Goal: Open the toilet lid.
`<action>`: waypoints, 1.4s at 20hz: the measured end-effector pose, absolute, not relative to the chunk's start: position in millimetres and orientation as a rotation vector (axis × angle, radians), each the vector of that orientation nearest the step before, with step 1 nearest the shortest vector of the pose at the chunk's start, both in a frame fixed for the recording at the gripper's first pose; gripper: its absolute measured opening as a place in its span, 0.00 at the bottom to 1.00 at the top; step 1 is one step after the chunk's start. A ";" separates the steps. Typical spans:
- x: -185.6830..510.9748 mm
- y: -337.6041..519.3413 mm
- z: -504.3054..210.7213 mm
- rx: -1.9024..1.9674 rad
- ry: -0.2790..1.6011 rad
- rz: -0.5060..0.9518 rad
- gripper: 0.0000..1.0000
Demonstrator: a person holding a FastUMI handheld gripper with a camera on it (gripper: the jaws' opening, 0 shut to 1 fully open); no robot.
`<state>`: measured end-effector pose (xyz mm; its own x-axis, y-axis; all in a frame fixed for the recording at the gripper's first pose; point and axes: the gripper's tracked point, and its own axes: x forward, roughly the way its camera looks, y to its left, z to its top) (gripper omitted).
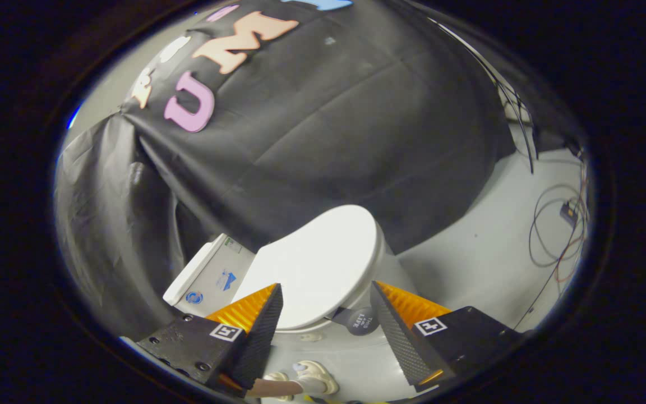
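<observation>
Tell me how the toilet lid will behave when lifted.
The lid looks like smooth, glossy moulded plastic, so probably stiff and slippery to the fingers. It likely pivots up near the tank, not lifting free. The gripper is open, lid beyond it.

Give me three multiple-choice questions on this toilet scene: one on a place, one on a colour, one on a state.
1. Where is the round white plastic toilet lid?
A. Beyond the tool's fingertips, between them
B. Clamped in the tool
C. Behind the black cloth

2. What colour is the toilet tank?
A. Blue
B. White
C. Green

3. How is the lid?
A. Raised upright
B. Removed
C. Down and closed

Answers:
1 A: the lid sits ahead of the open tool, untouched.
2 B: the tank beside the lid is white.
3 C: the lid lies flat over the bowl.
</observation>
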<state>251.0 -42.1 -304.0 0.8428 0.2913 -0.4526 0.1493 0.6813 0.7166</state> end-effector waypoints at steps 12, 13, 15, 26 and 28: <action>262.0 -31.4 -355.0 1.187 0.681 0.049 0.67; 263.4 -31.5 -354.4 1.207 0.686 0.041 0.56; 260.6 -37.5 -363.9 1.233 0.725 -0.006 0.34; 259.5 -28.4 -278.1 1.127 0.747 -0.033 0.00; 259.7 -22.0 -245.0 1.068 0.741 -0.030 0.00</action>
<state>259.7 -22.0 -245.0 0.7617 0.3207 -0.5630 0.3653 0.5051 0.7820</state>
